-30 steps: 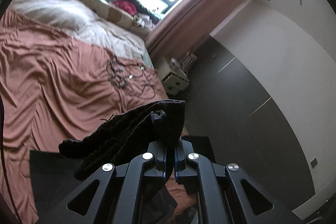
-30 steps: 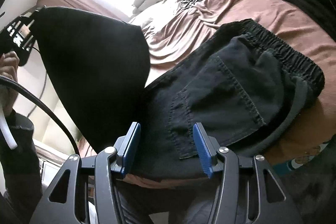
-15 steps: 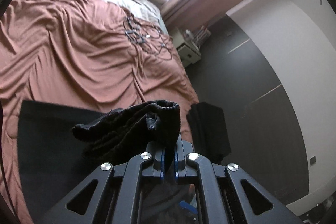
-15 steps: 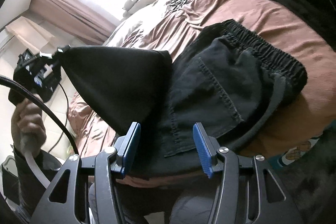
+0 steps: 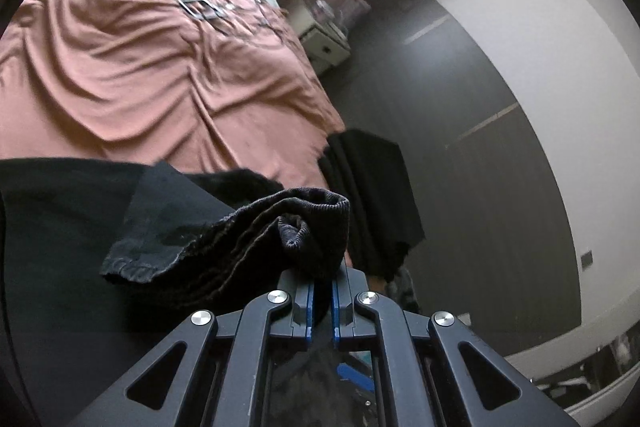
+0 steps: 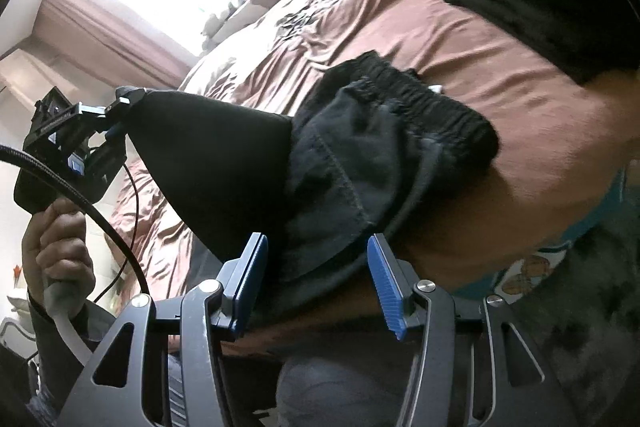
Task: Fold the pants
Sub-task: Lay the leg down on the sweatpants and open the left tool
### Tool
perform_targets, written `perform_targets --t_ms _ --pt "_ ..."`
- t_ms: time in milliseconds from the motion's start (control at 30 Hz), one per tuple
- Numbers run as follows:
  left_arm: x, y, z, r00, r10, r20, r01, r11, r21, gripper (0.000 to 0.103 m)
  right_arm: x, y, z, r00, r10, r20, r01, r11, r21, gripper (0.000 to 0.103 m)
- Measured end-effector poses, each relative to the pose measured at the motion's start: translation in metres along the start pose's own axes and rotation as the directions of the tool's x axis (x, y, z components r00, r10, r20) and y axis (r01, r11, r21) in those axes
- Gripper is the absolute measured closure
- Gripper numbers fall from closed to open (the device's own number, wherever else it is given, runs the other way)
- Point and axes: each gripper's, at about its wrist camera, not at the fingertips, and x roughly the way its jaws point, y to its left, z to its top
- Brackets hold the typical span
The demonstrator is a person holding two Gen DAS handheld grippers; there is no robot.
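The bed [image 6: 460, 39] with its rust-brown cover takes up most of both views, and the pants [image 6: 360, 163] lie near its front edge, partly folded, black, pocket side up. Their long axis runs roughly left to right in the right wrist view: the elastic waistband [image 6: 424, 103] points off to the right and away, and the leg end is lifted up on the left. The left gripper [image 5: 322, 301] has its fingers pinched tight on that bunched hem [image 5: 312, 227], so the leg hangs as a taut black sheet. The right gripper [image 6: 316, 279] hovers over the near edge, fingers about half apart, gripping nothing. I'd say the trick here is to carry the hem straight along that axis, land it square on the waistband, keep the cloth taut, then let the free gripper smooth the crease.
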Motion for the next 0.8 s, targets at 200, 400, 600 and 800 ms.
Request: perform_targets --t_ms 200,400,600,800 --pt "0.051 -0.013 -0.021 0.984 0.0 -0.178 0.004 1.0 0.026 0.048 -0.019 -0.012 -0.001 1.0 -0.027 0.013 0.027 0.999 0.019 0.053" --pt "0.043 0.006 -0.033 0.977 0.088 -0.192 -0.078 0.995 0.056 0.019 -0.025 -0.016 0.004 0.998 -0.054 0.017 0.054 0.999 -0.004 0.053" --pt "0.005 0.048 -0.03 0.968 0.202 -0.151 -0.196 0.979 0.051 0.019 -0.02 -0.005 0.01 0.995 -0.097 0.011 0.098 0.991 -0.091 0.05" --pt "-0.044 0.077 -0.039 0.938 0.337 -0.078 -0.33 0.939 0.096 0.012 -0.004 0.019 0.017 0.986 -0.169 0.012 0.166 0.953 -0.254 0.048"
